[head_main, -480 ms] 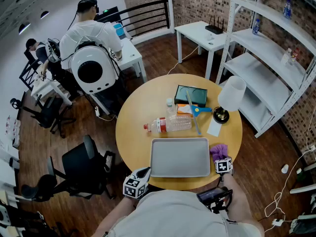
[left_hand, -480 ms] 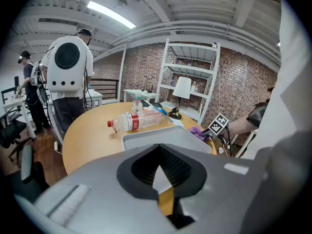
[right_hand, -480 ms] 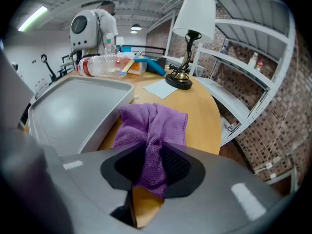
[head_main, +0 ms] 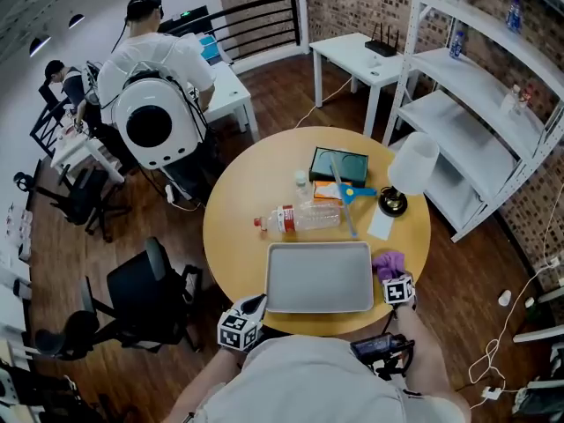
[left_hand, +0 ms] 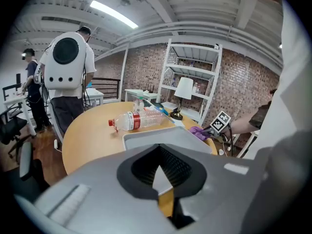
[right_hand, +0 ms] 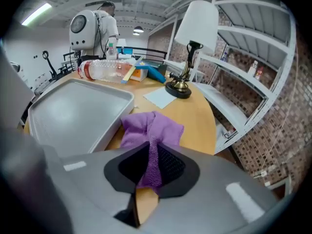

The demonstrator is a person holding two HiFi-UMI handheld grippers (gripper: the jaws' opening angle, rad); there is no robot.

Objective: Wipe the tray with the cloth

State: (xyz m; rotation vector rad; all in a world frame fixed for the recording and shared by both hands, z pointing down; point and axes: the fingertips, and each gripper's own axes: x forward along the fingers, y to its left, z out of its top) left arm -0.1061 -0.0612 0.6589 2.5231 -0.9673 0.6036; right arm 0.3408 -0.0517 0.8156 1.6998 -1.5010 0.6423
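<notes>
A grey rectangular tray (head_main: 319,277) lies empty at the near side of the round wooden table (head_main: 238,227). The purple cloth (head_main: 389,263) is crumpled on the table just right of the tray (right_hand: 73,112). My right gripper (head_main: 395,280) is shut on the near corner of the cloth (right_hand: 152,133), which stays on the tabletop. My left gripper (head_main: 256,307) is at the tray's near left corner with its jaws closed and nothing between them; the tray (left_hand: 161,135) stretches ahead of it.
Beyond the tray lie a clear plastic bottle (head_main: 298,218), a dark green box (head_main: 339,166), a blue tool (head_main: 357,192), a white sheet (head_main: 382,225) and a lamp (head_main: 407,170). White shelving (head_main: 480,104) stands right. A person with a white backpack (head_main: 150,126) and office chairs (head_main: 141,293) stand left.
The right gripper and the cloth have shifted slightly towards the tray's right edge. The left gripper stays by the near left corner.
</notes>
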